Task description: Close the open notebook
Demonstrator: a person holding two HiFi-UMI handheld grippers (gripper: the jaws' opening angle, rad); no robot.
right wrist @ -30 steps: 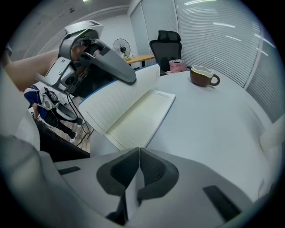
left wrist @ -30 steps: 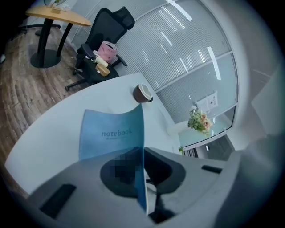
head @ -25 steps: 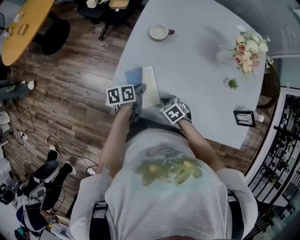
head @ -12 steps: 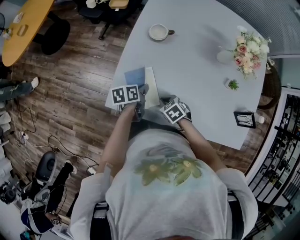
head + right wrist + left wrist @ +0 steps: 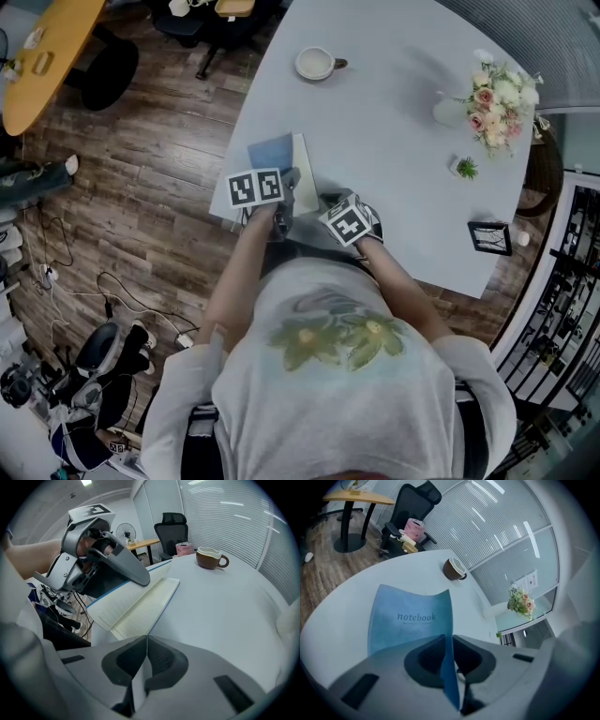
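Note:
The notebook (image 5: 302, 176) lies open near the white table's (image 5: 394, 141) near-left edge. Its lined pages (image 5: 140, 606) face up. The blue cover (image 5: 410, 618), printed "notebook", stands raised and bent over. My left gripper (image 5: 287, 183) (image 5: 449, 637) has the cover's edge between its pads, and its jaws are opening slightly. From the right gripper view the left gripper (image 5: 140, 578) hangs over the pages' left side. My right gripper (image 5: 324, 202) (image 5: 146, 638) is shut at the notebook's near corner, with a pale sheet edge between its jaws.
A brown cup (image 5: 317, 64) (image 5: 211, 557) stands at the table's far side. A flower vase (image 5: 497, 98), a small green plant (image 5: 464, 169) and a black picture frame (image 5: 489, 236) sit to the right. Office chairs (image 5: 410, 508) and a wooden table (image 5: 42, 56) stand on the floor beyond.
My left gripper has shifted a little to the right with the blue cover in it. The right gripper has stayed where it was.

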